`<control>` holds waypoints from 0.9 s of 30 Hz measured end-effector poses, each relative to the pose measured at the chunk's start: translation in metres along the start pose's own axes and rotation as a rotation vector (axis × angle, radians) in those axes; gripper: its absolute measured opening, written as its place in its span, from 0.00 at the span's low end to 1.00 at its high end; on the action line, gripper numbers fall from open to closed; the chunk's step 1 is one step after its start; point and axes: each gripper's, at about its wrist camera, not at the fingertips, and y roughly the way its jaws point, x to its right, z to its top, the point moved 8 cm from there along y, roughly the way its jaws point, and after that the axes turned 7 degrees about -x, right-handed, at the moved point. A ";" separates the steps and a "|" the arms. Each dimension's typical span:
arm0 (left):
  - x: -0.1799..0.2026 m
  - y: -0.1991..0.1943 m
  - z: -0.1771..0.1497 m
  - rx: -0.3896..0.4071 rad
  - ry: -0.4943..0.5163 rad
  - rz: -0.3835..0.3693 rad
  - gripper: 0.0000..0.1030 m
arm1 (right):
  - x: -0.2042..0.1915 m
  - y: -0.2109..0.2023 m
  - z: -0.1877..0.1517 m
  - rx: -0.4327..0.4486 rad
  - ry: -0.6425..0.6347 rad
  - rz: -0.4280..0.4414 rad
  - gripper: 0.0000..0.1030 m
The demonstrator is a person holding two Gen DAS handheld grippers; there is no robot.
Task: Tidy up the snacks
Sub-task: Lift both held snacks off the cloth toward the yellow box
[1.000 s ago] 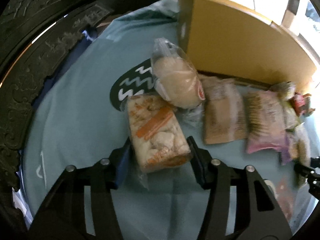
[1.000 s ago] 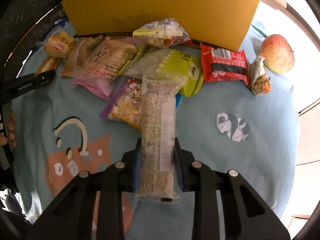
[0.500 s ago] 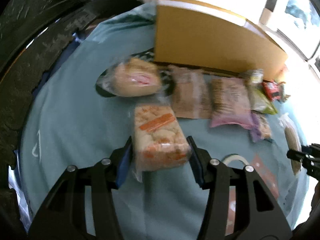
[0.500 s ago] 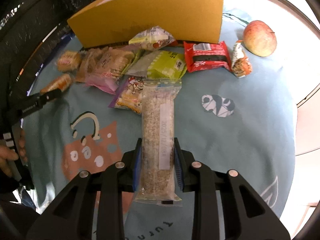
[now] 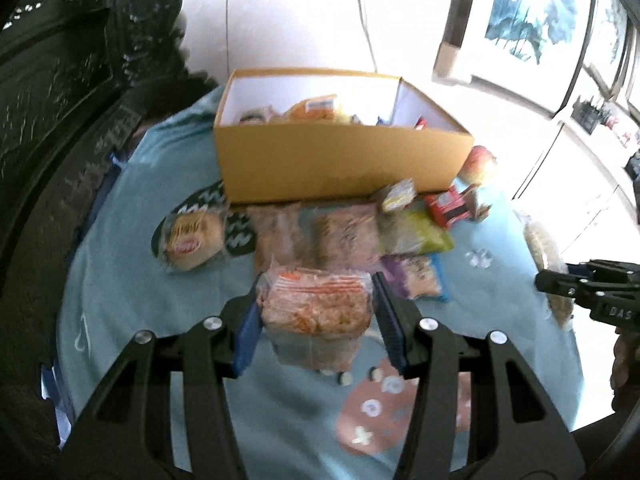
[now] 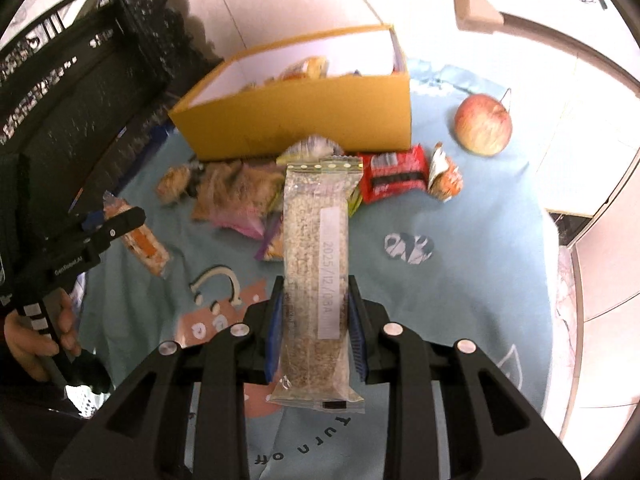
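My left gripper is shut on an orange-striped snack pack, held in the air above the blue cloth. My right gripper is shut on a long clear grain bar packet, also lifted. Behind the loose snacks stands the yellow cardboard box, open-topped with several packets inside; in the right wrist view the box sits ahead and left. A round bun packet, pink wafer packs, a green packet and a red packet lie in front of it.
An apple rests right of the box on the blue cloth. Dark carved furniture borders the left side. A person's hand holds the left gripper's handle. The right gripper's body shows at the right edge of the left wrist view.
Both grippers have risen with their packets, so the box's open top and contents now show. The bun packet stayed on the cloth as the left gripper lifted away.
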 end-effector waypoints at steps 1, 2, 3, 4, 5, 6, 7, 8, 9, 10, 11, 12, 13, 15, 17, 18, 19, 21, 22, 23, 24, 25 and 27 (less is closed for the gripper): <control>0.004 -0.004 0.003 0.010 0.002 -0.007 0.51 | -0.001 -0.004 0.002 0.009 0.002 0.001 0.28; 0.007 -0.010 0.006 0.025 0.006 -0.016 0.51 | -0.001 -0.008 0.003 0.017 0.004 0.003 0.28; 0.009 -0.012 0.007 0.030 0.008 -0.020 0.51 | -0.001 -0.011 0.004 0.024 0.007 0.007 0.28; 0.013 -0.016 0.009 0.037 0.009 -0.027 0.51 | -0.001 -0.014 0.004 0.029 0.009 0.010 0.28; 0.016 -0.021 0.012 0.047 0.012 -0.036 0.51 | -0.002 -0.015 0.005 0.035 0.010 0.012 0.28; 0.018 -0.024 0.013 0.054 0.016 -0.040 0.51 | -0.002 -0.018 0.006 0.040 0.011 0.016 0.28; 0.020 -0.028 0.015 0.062 0.023 -0.043 0.51 | -0.002 -0.021 0.007 0.047 0.012 0.020 0.28; 0.022 -0.032 0.017 0.070 0.028 -0.044 0.51 | -0.002 -0.023 0.008 0.052 0.013 0.022 0.28; 0.023 -0.037 0.020 0.080 0.031 -0.051 0.51 | -0.003 -0.027 0.010 0.061 0.016 0.026 0.28; 0.024 -0.039 0.022 0.086 0.033 -0.053 0.51 | -0.001 -0.029 0.011 0.067 0.017 0.029 0.28; 0.025 -0.042 0.024 0.093 0.034 -0.056 0.51 | -0.001 -0.032 0.013 0.072 0.019 0.031 0.28; 0.025 -0.046 0.028 0.102 0.033 -0.060 0.51 | -0.001 -0.034 0.015 0.079 0.020 0.032 0.28; 0.025 -0.048 0.030 0.109 0.035 -0.062 0.51 | -0.001 -0.036 0.015 0.083 0.020 0.033 0.28; 0.026 -0.051 0.035 0.120 0.040 -0.067 0.51 | -0.001 -0.038 0.019 0.085 0.019 0.037 0.28; 0.027 -0.042 0.033 0.093 0.063 -0.058 0.51 | 0.000 -0.033 0.018 0.071 0.024 0.036 0.28; 0.025 -0.033 0.028 0.066 0.068 -0.053 0.51 | 0.000 -0.030 0.016 0.062 0.025 0.036 0.28; 0.023 -0.019 0.021 0.032 0.067 -0.052 0.51 | 0.000 -0.025 0.013 0.047 0.027 0.034 0.28; 0.019 0.019 -0.001 -0.059 0.066 -0.037 0.51 | 0.000 -0.014 0.005 0.011 0.033 0.032 0.28; 0.018 0.039 -0.012 -0.095 0.073 -0.023 0.51 | -0.001 -0.011 0.002 0.000 0.032 0.029 0.28; 0.017 0.052 -0.020 -0.120 0.080 -0.013 0.51 | -0.001 -0.008 -0.001 -0.012 0.026 0.023 0.28; 0.016 0.071 -0.031 -0.154 0.091 0.002 0.50 | -0.001 -0.006 -0.004 -0.024 0.018 0.013 0.28; 0.015 0.081 -0.036 -0.171 0.096 0.011 0.48 | -0.001 -0.005 -0.005 -0.029 0.014 0.008 0.28; 0.016 0.098 -0.042 -0.198 0.099 0.016 0.48 | 0.002 -0.006 -0.007 -0.038 0.008 -0.006 0.28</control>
